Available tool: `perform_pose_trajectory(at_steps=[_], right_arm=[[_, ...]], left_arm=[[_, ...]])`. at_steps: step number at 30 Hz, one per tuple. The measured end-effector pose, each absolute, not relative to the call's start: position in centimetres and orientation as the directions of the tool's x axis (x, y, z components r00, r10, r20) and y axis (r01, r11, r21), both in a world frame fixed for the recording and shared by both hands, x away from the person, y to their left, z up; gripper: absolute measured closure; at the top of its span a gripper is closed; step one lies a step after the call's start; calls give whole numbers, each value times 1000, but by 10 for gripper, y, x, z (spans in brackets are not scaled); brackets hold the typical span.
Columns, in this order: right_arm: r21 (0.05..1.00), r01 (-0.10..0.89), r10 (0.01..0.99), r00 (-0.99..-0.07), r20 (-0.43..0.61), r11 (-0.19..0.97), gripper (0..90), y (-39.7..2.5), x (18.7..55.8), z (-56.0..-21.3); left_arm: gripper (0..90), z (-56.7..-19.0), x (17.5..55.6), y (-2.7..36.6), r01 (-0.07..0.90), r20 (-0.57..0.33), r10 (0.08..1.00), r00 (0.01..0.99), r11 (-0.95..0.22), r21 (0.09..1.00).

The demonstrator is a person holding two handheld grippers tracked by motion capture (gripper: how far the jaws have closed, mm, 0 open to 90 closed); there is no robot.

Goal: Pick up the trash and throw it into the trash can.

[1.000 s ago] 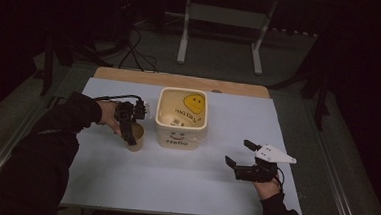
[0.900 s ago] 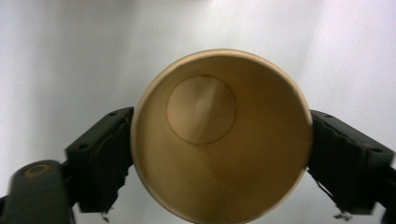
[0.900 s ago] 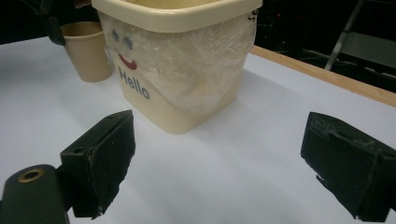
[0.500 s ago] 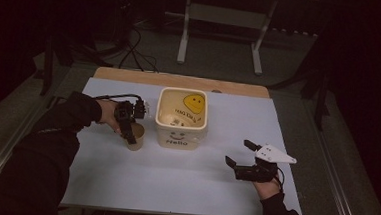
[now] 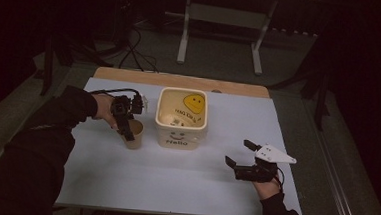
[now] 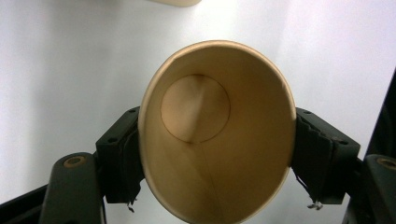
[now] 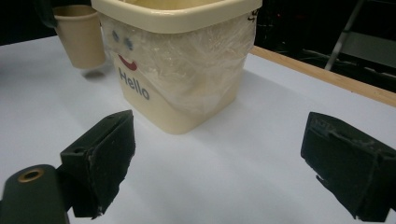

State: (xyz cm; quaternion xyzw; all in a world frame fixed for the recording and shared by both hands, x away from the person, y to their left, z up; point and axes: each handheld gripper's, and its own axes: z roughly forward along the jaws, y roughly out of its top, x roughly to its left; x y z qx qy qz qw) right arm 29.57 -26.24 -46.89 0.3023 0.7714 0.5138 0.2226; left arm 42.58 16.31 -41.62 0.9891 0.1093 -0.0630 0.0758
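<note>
A tan paper cup (image 5: 134, 134) is held just left of the cream "Hello" tub (image 5: 182, 118). My left gripper (image 5: 126, 128) is shut on the cup, its jaws squeezing the rim into an oval. In the left gripper view I look straight into the empty paper cup (image 6: 217, 133), and my left gripper (image 6: 219, 158) has a pad on each side of it. The right gripper view shows the cup (image 7: 81, 35) hanging slightly above the table, with a shadow beneath. My right gripper (image 5: 238, 154) is open near the front right, holding nothing. In its own view my right gripper (image 7: 224, 175) faces the tub (image 7: 180, 70).
The tub has a smiley face inside and a plastic liner. A white sheet covers the table (image 5: 173, 186), with a wooden edge (image 5: 180, 82) at the back. Cables and a metal stand (image 5: 221, 19) lie on the dark floor beyond.
</note>
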Motion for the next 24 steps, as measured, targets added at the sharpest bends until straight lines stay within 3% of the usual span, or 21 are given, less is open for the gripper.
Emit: perform_pose_trajectory(at_steps=[24], right_arm=[[926, 238, 691, -722, -32, 291, 100, -262, 297, -470]], left_arm=[[288, -351, 422, 163, 205, -111, 189, 976, -966, 157]])
